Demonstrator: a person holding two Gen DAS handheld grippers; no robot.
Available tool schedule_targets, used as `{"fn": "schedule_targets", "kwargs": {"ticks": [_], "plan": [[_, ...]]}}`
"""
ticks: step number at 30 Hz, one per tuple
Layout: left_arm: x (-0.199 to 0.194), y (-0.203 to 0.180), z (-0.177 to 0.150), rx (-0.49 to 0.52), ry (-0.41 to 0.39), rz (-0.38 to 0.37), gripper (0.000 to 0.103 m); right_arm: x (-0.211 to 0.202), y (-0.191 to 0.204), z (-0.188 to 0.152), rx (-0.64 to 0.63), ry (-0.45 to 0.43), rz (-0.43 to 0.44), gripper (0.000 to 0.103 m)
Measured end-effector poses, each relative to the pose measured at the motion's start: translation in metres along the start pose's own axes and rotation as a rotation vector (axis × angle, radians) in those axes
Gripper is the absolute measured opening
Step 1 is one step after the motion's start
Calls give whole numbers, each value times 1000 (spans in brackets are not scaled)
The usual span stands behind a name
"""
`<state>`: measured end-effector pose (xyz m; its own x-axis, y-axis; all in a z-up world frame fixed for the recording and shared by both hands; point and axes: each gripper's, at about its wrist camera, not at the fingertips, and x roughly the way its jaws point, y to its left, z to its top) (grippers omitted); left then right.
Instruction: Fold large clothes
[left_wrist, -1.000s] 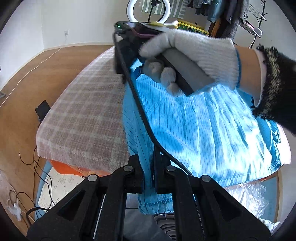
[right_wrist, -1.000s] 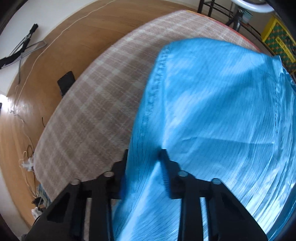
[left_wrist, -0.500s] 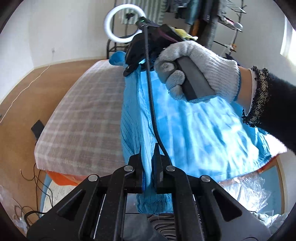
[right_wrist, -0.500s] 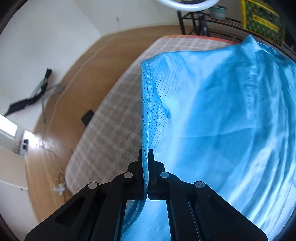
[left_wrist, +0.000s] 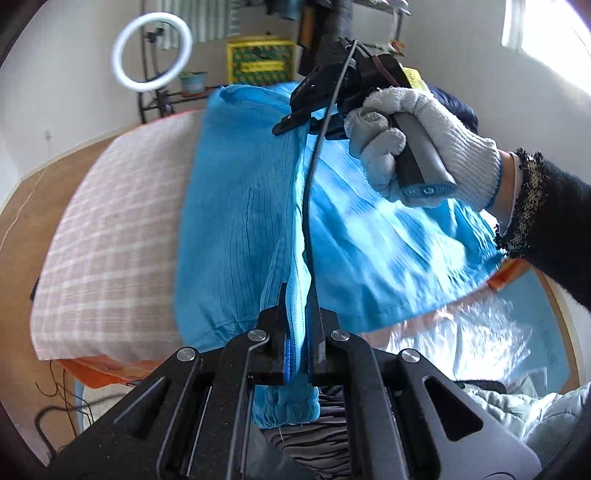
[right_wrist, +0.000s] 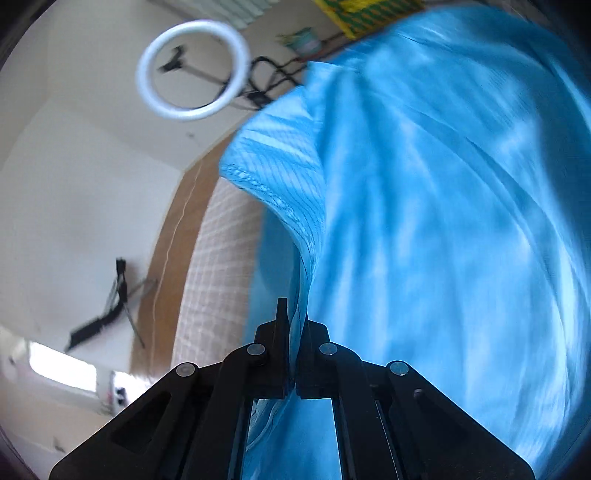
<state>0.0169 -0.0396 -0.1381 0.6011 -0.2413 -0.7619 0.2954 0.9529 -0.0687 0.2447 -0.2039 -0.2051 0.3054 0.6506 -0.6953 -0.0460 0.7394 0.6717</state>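
Note:
A large bright blue garment (left_wrist: 236, 229) with thin dark stripes lies across a checked pink-and-white mattress (left_wrist: 110, 236). My left gripper (left_wrist: 301, 306) is shut on a fold of its near edge, and an elastic cuff (left_wrist: 286, 406) hangs below the jaws. In the left wrist view a gloved hand (left_wrist: 424, 147) holds my right gripper (left_wrist: 291, 123), shut on the cloth's edge farther back and lifting it. In the right wrist view the right gripper (right_wrist: 293, 325) pinches a ridge of the blue garment (right_wrist: 424, 240), which fills the right side.
A ring light (left_wrist: 152, 55) on a stand and a yellow crate (left_wrist: 260, 62) stand beyond the mattress. Clear plastic wrap (left_wrist: 461, 343) lies at the near right. Cables (left_wrist: 55, 398) trail on the wooden floor at the left. A dark sleeve (left_wrist: 546, 229) reaches in from the right.
Both grippers carried the garment's left edge up and toward the right, folding it over. The right gripper closed on the cloth and rolled, so the ring light now shows in its view.

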Motion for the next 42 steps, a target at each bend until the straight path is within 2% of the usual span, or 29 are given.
{"fn": "schedule_targets", "kwargs": {"ticks": [3, 6, 9, 13, 15, 20, 21, 22, 23, 27, 30, 33, 39, 42], "plan": [[13, -15, 1, 17, 30, -18, 3, 10, -24, 4, 80, 30, 12, 1], [20, -20, -1, 7, 50, -38, 3, 18, -24, 9, 114, 21, 22, 1], [23, -21, -2, 1, 80, -63, 3, 22, -9, 14, 53, 16, -30, 1], [15, -23, -7, 9, 99, -84, 4, 27, 2, 22, -39, 51, -113, 1], [2, -18, -10, -7, 99, -111, 6, 26, -2, 23, -65, 59, -125, 1], [-38, 5, -22, -50, 77, -146, 8, 10, 0, 28, -112, 66, -148, 13], [-49, 12, -25, -62, 68, -143, 8, 3, -3, 26, -115, 63, -146, 25], [-57, 16, -27, -71, 59, -142, 8, -8, -2, 23, -128, 52, -148, 35], [-65, 23, -29, -88, 48, -136, 8, -20, -3, 18, -144, 41, -151, 39], [-86, 51, -32, -136, 5, -93, 8, -57, 4, -3, -218, 22, -143, 39], [-83, 72, -29, -179, 1, -63, 8, -70, 4, -35, -229, 54, -120, 47], [-71, 88, -22, -219, 5, -64, 8, -55, 1, -70, -214, 126, -115, 47], [-67, 104, 8, -242, -43, -94, 8, -11, 21, -96, -253, 165, -176, 47], [-73, 114, 28, -245, -87, -107, 8, 9, 34, -105, -313, 181, -282, 45]]}}
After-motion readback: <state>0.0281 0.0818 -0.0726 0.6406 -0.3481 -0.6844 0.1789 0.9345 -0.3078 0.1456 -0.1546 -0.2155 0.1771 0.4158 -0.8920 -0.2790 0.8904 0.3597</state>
